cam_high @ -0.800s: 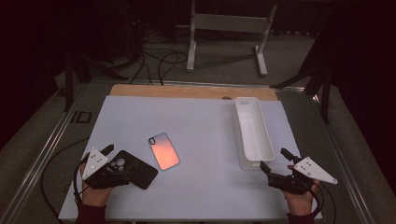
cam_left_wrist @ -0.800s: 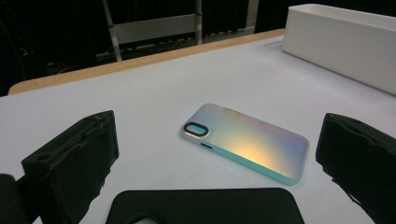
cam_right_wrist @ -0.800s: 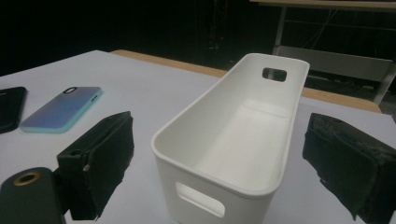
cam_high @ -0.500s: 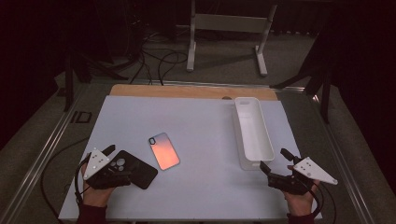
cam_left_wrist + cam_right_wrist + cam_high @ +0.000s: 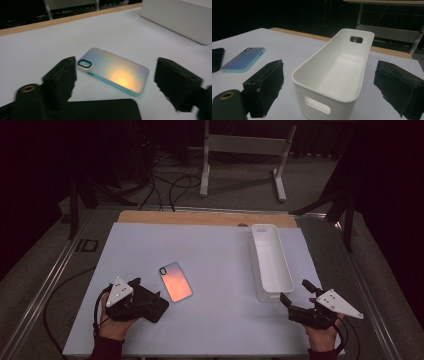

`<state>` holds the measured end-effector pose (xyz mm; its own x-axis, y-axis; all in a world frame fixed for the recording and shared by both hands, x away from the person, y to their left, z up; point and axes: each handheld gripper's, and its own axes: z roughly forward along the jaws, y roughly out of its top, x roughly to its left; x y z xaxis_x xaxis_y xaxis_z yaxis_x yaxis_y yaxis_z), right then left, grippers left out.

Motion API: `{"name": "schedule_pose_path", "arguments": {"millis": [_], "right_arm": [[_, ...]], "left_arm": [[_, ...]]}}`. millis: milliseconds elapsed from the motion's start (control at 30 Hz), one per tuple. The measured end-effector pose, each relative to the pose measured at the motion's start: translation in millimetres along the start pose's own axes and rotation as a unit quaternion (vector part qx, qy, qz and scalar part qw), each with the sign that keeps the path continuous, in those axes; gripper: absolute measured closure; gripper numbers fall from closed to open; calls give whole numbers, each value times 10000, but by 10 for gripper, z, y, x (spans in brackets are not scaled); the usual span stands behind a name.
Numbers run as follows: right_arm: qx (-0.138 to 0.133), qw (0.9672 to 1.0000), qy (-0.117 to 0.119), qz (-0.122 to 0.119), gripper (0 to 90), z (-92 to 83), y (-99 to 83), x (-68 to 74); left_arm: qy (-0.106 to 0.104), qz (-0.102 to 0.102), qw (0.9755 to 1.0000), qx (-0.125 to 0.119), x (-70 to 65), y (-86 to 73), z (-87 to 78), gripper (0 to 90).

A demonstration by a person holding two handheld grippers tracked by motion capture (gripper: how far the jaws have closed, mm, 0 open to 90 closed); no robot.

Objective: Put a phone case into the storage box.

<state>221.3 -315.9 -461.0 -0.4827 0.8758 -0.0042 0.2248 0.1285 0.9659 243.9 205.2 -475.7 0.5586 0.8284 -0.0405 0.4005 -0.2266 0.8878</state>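
An iridescent phone case [image 5: 176,281] lies back up on the white table mat, left of centre. A black phone case [image 5: 154,309] lies flat just nearer and to its left. My left gripper [image 5: 146,290] hovers over the black case with its jaws open and nothing between the pads. In the left gripper view the iridescent case [image 5: 115,71] lies ahead between the spread jaws, and the black case [image 5: 100,110] sits at the bottom edge. My right gripper [image 5: 295,291] stands open at the near end of the long white bin [image 5: 270,262], which is empty [image 5: 337,75].
The mat's near edge runs just under both hands, and a wooden strip [image 5: 200,217] borders its far side. Metal rails flank the table. A stand's legs [image 5: 240,165] and cables lie on the floor beyond.
My left gripper has shifted a little to the right, over the black case and toward the iridescent one. Both cases, the bin and the right gripper have stayed put.
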Motion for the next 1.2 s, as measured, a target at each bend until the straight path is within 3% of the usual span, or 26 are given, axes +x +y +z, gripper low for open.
{"name": "schedule_pose_path", "arguments": {"millis": [233,300,433,600,733,900,1000,1200], "right_arm": [[-1,10000,-50,32,90,-18,-3,-12],[-6,10000,-59,51,90,-21,-4,-19],[-22,9999,-82,80,90,-30,-6,-31],[-56,9999,-100,81,90,-48,1,-36],[-66,9999,-119,87,91,-54,-2,-49],[-74,9998,-139,86,91,-60,-3,-56],[-74,9998,-144,85,91,-61,-2,-53],[-84,9998,-167,89,91,-73,4,-59]], "left_arm": [[-244,-6,9996,163,-43,96,132,432],[-355,-25,9992,207,-59,139,202,476],[-386,49,9985,386,-87,186,324,531],[-262,-50,9977,620,-4,180,518,548],[-132,-82,9976,670,72,164,611,580],[156,-72,9979,619,206,149,721,676],[250,-87,9974,674,251,147,750,707],[404,-69,9960,794,356,133,847,854]]}}
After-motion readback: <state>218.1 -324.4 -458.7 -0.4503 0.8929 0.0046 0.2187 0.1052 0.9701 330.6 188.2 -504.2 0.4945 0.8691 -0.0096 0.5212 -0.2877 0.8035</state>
